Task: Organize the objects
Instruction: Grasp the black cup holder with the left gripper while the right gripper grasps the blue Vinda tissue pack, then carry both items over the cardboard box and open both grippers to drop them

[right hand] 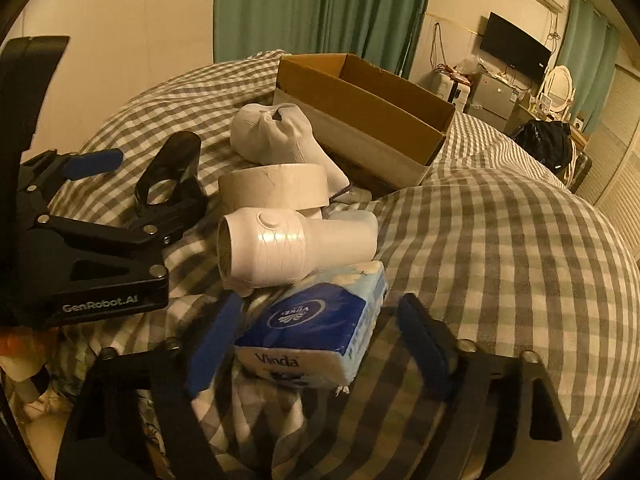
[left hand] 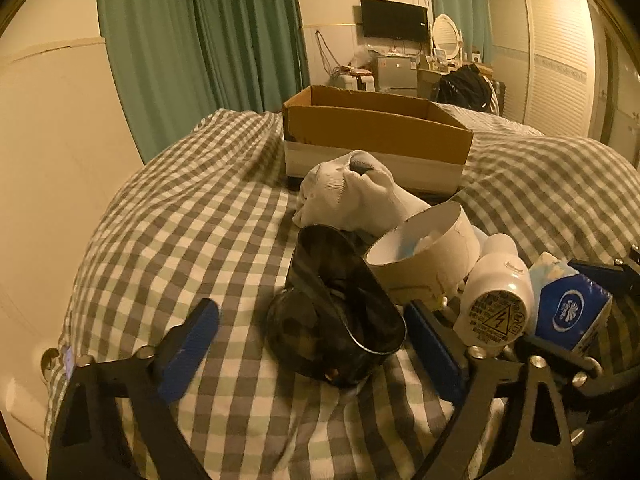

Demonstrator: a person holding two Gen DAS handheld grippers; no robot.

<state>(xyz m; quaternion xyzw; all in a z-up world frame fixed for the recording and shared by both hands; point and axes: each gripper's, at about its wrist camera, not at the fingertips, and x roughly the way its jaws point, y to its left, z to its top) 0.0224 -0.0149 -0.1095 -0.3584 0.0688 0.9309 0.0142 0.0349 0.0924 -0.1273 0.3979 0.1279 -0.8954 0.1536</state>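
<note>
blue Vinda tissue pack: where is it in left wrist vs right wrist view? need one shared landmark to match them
Left wrist view: the tissue pack sits at the far right edge, low, right of the white hair dryer.
Right wrist view: the tissue pack is low centre, between the open fingers of the right gripper, just below the hair dryer.
Shared landmark: the cardboard box on the checked bedding, behind the pile.

A glossy black plastic holder (left hand: 340, 320) lies on a soft checked cotton bedcover (left hand: 192, 232), beside a ribbed white knit sock (left hand: 352, 192), a matt corrugated cardboard box (left hand: 376, 128), a shiny film-wrapped tissue pack (right hand: 316, 320) and a smooth white plastic device (right hand: 280, 248).
</note>
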